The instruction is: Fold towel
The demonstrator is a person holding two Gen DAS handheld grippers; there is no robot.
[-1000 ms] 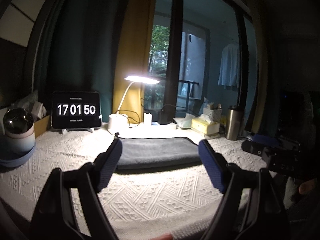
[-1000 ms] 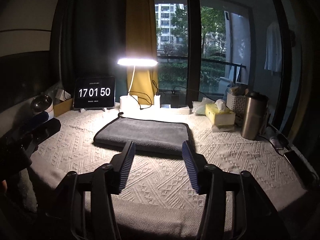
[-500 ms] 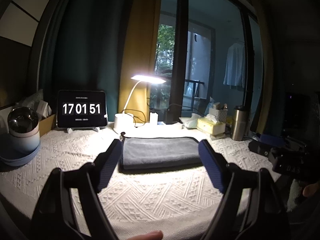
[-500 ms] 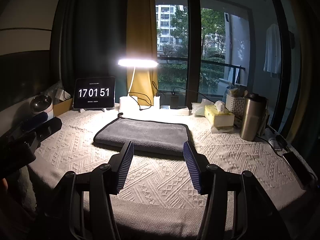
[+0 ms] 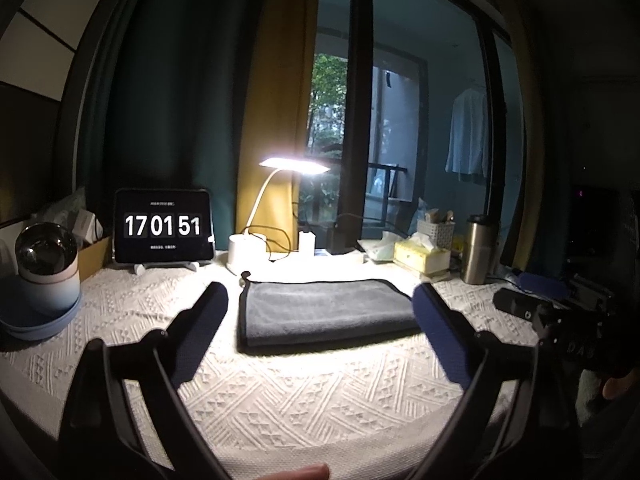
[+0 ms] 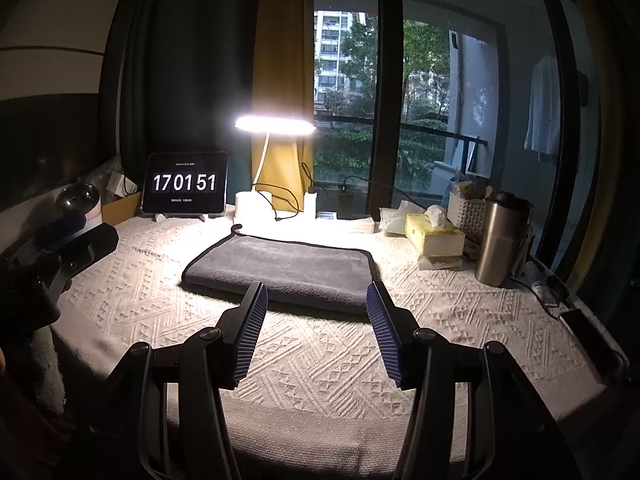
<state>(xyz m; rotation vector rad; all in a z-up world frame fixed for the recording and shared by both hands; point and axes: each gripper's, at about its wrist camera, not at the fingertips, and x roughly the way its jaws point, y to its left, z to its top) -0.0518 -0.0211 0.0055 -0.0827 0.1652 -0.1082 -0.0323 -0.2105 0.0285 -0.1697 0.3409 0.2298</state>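
A grey towel [image 5: 326, 311] with a dark hem lies folded flat on the white knitted tablecloth [image 5: 304, 392], under the desk lamp; it also shows in the right wrist view [image 6: 286, 270]. My left gripper [image 5: 320, 296] is open and empty, held above the cloth in front of the towel. My right gripper [image 6: 316, 294] is open and empty, just short of the towel's near edge. Each gripper shows at the side of the other's view: the right one [image 5: 560, 312], the left one [image 6: 60, 256].
A lit desk lamp [image 6: 274, 126], a tablet clock [image 6: 185, 184], a tissue box [image 6: 434, 236], a steel tumbler [image 6: 502, 240] and a white basket [image 6: 466, 212] line the table's back and right. A round humidifier [image 5: 46, 256] stands at the left. A phone [image 6: 584, 320] lies at the right edge.
Both grippers have drawn back and risen slightly from the towel, staying open. The towel has not moved. The clock went from 17 01 50 to 17 01 51.
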